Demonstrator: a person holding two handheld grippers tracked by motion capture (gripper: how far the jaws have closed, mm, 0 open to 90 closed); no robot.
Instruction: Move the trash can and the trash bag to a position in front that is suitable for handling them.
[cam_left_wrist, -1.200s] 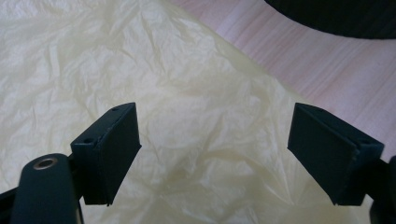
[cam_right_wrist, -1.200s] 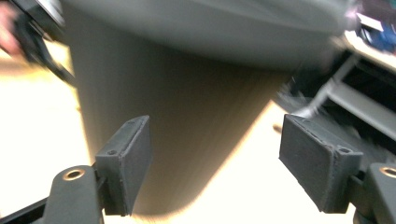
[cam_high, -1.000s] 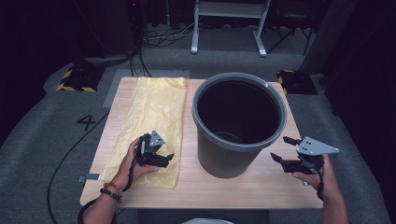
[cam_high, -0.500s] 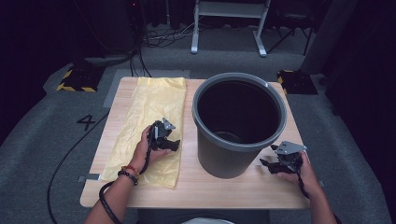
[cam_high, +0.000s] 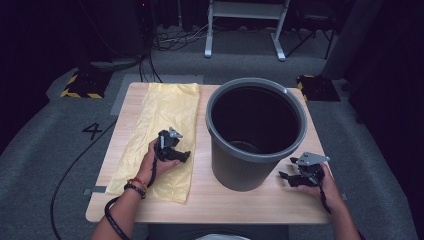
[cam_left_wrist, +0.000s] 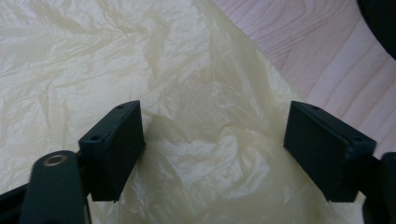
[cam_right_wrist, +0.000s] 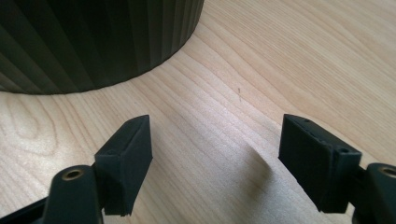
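Left gripper (cam_high: 183, 156) sits low over the yellow plastic bag (cam_high: 160, 125), jaws spread wide with crumpled film between them but no pad pressing on it — they have just been closing a little. From the left gripper view the bag's (cam_left_wrist: 196, 140) wrinkles and its edge against the bare wood show up close, which the high view flattens out. The bag lies flat on the left half of the wooden table (cam_high: 260, 200), just beside the grey bin (cam_high: 250, 165).

Right gripper (cam_high: 286, 179) rests at the bin's right near the table edge, jaws apart over bare wood. Its own view shows the bin's ribbed wall (cam_right_wrist: 93, 42) meeting the tabletop (cam_right_wrist: 243, 70) — the high view instead looks down into the bin's dark interior.
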